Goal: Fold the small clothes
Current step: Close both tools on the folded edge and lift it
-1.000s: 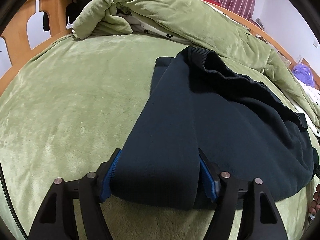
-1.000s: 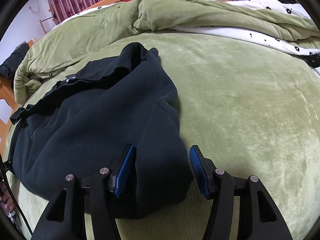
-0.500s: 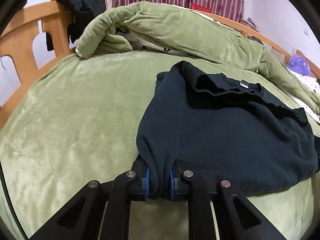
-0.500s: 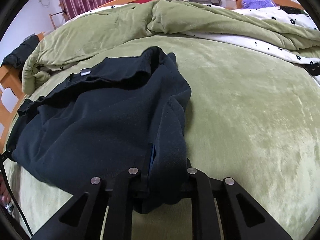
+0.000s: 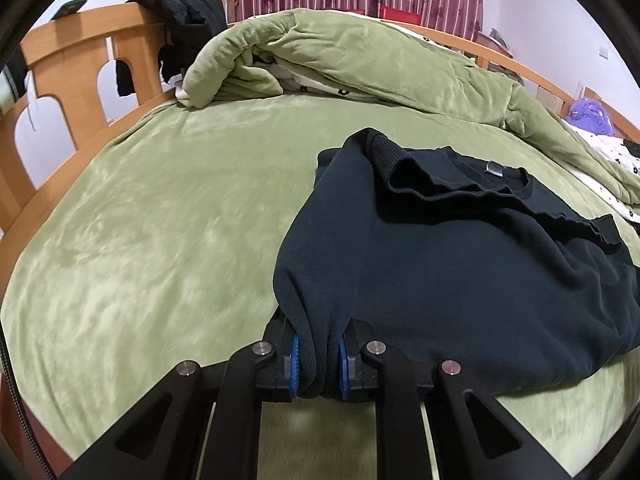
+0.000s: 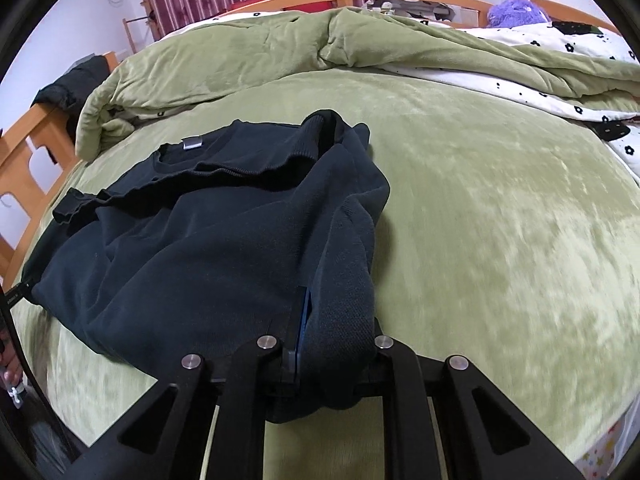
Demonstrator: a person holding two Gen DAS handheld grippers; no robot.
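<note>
Spread across a green plush bedsheet (image 5: 168, 216), with a rumpled green quilt (image 5: 360, 56) heaped behind and a wooden bed rail (image 5: 80, 52) at the far left. On the sheet, nearer the front edge, a dark navy sweatshirt (image 5: 460, 280), partly folded over itself, ribbed cuff (image 5: 386, 156) and neck label (image 5: 494, 168) turned up on top.

Judged soft, limp and thick-knit: light enough to lift, but certain to sag and drag between the two holds, with no stiffness to keep a crease. Not slippery against plush; likely to cling to the sheet rather than slide. Best taken at the near corners of the folded edge, several layers bunched together, as done here.

Left gripper (image 5: 318, 364) angled downward over the near edge, blue pads (image 5: 295, 362) clamped on a gathered fold of the sweatshirt's left near corner. Right gripper (image 6: 332, 354) likewise pitched down, closed on the right near corner, fabric draped over and hiding most of one pad. Both holds roughly level with each other, cloth slack between them.
</note>
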